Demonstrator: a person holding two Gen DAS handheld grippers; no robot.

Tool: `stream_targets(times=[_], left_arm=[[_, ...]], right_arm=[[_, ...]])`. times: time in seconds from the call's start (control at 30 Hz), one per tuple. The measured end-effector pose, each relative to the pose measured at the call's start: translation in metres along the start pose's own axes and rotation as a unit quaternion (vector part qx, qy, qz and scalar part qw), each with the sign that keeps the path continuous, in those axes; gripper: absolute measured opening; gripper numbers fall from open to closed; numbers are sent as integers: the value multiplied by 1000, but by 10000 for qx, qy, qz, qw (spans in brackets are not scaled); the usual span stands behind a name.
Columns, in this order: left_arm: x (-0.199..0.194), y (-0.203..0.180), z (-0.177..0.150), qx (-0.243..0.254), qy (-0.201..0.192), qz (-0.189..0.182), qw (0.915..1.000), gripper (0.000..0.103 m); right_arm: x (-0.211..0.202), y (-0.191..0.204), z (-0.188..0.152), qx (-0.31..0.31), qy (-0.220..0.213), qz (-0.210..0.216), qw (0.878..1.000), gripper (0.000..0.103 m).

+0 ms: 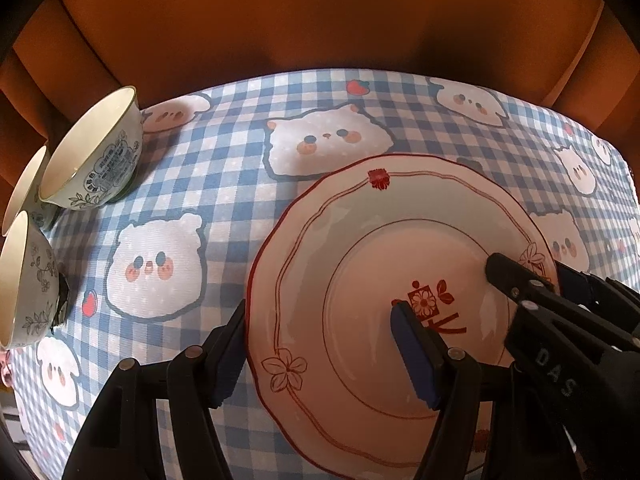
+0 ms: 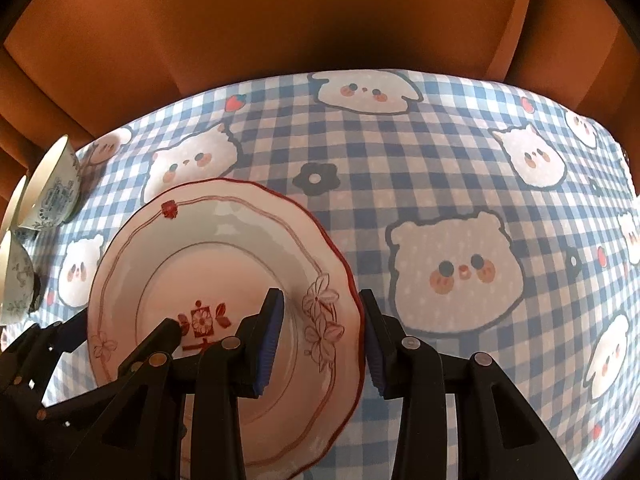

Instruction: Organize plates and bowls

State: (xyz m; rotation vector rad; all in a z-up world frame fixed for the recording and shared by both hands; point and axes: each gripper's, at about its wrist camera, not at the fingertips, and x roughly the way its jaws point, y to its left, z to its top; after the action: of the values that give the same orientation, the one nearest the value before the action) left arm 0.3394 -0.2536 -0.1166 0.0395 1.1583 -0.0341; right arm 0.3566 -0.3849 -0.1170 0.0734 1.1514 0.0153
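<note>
Blue-and-white gingham tablecloth (image 2: 420,184) printed with cartoon animal faces is covering the table, and an orange-brown wall is rising behind its far edge. One cream plate (image 1: 360,248) with a scalloped red rim, red line borders and a red flower emblem at its centre is lying flat on the cloth, nearer the viewer than the bowls. Left gripper (image 1: 320,354) is standing spread apart, its jaws straddling the plate's left rim: one blue pad is sitting outside the rim over the cloth, the other over the plate's well beside the emblem. Right gripper (image 2: 324,344) is likewise standing spread apart, bracketing the plate's right rim, one pad over the flower-decorated border and the other outside it above the cloth; neither pair is pinching the rim. Three blue-patterned bowls are resting at the table's far left: a front bowl (image 1: 28,280), a larger bowl (image 1: 96,152) behind it, and a third bowl (image 1: 24,188) partly hidden between them.
</note>
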Motion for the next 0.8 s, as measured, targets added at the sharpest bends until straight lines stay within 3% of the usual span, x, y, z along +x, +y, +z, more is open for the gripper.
stream_targets(times=[0.07,0.33,0.8], left_arm=[[-4,-16,2,-1,13,26,10000,71],[-23,-2,0,102,-118,-6,9999,71],[-108,18,-22,267,-628,-205,9975,71]], right_arm=[[3,2,3,-42,4,-31,10000,44],[-9,6,4,-58,-12,-49,10000,44],[-102,27,-20,35,-538,-267,9982,44]])
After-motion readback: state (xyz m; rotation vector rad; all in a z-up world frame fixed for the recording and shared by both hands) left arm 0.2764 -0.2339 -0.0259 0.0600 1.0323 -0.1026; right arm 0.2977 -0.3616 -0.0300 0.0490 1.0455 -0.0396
